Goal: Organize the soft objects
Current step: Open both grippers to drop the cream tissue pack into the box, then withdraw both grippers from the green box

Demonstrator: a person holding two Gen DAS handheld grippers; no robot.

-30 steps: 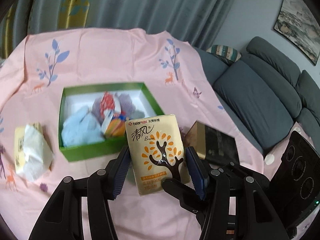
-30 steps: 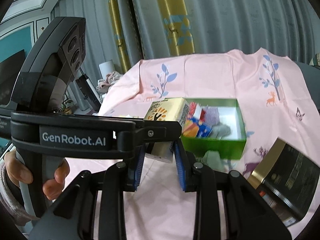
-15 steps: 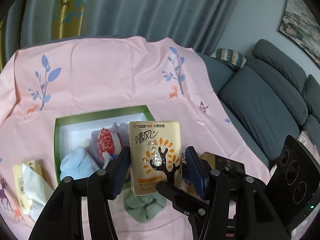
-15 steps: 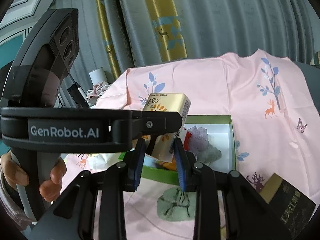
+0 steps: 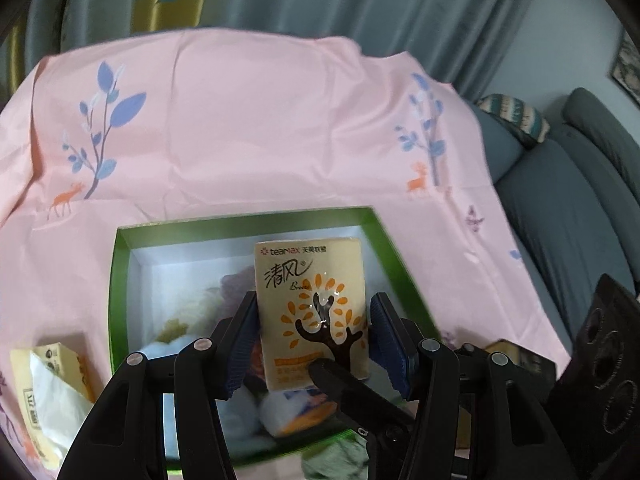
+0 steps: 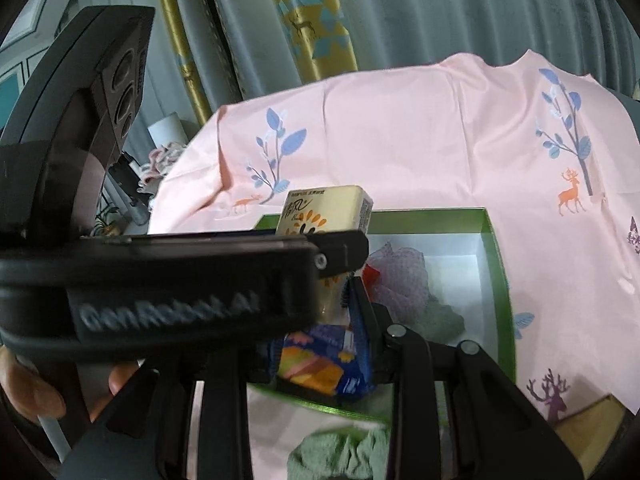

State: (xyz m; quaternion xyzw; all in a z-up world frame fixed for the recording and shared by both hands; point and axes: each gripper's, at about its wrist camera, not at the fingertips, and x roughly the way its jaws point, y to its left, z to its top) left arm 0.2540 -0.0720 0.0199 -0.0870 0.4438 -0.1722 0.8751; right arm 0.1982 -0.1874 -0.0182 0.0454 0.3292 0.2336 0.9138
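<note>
Yellow tissue pack [image 5: 310, 304] clamped by both tools, over green box [image 5: 120, 280]

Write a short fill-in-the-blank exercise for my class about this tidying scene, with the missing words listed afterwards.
1. The yellow tissue pack is gripped between the pads of the ____ claws.
2. It hangs over an open box whose walls are ____ outside.
3. The cloth under the box is ____ with blue leaves and deer.
4. Inside the box, a ____ mesh puff lies behind the colourful blue packet.

Missing words: two; green; pink; purple
</note>
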